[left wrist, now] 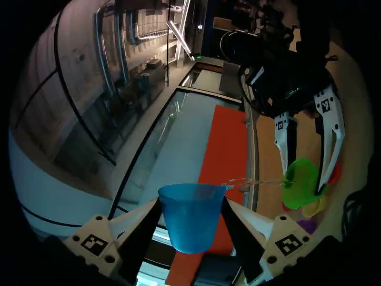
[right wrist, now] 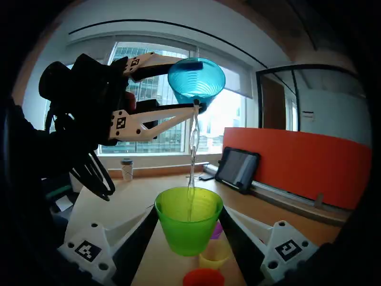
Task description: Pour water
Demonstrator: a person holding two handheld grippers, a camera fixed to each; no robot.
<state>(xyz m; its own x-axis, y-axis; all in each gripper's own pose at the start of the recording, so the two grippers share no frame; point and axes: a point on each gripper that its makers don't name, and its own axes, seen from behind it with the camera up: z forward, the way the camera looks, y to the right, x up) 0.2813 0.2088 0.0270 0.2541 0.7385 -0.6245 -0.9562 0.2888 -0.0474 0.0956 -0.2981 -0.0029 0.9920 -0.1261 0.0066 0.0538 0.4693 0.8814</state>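
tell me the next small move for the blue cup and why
Probably hold the blue cup in the left gripper at this tilt: the water stream lands inside the green cup held by the right gripper, near its middle. How full the green cup is, I cannot tell.

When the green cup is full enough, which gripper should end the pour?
Left, probably. The left gripper clamps the tipped blue cup feeding the water stream; the right gripper holds the green cup upright beneath it.
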